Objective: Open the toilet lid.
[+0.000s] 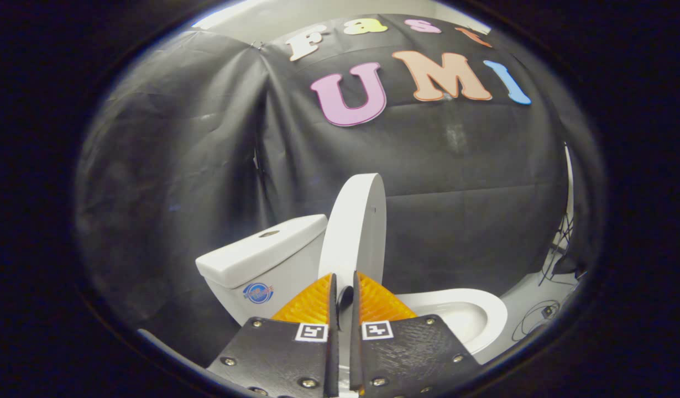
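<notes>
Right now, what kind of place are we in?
Probably a mock bathroom set up in a booth: a white toilet with its lid raised, the tank beside it, black cloth behind. The gripper is nearly closed just before the lid.

The pale floor [531, 301] carries a white toilet [461, 312], which stands just beyond the gripper [344, 284], whose two fingers are drawn close together with only a narrow gap. Its cistern [262, 260] is beyond the left finger and its bowl beyond the right one. Farther right of the fingers, dark cables [539, 318] lie in loops on the floor, with what may be a small plug or box among them
</notes>
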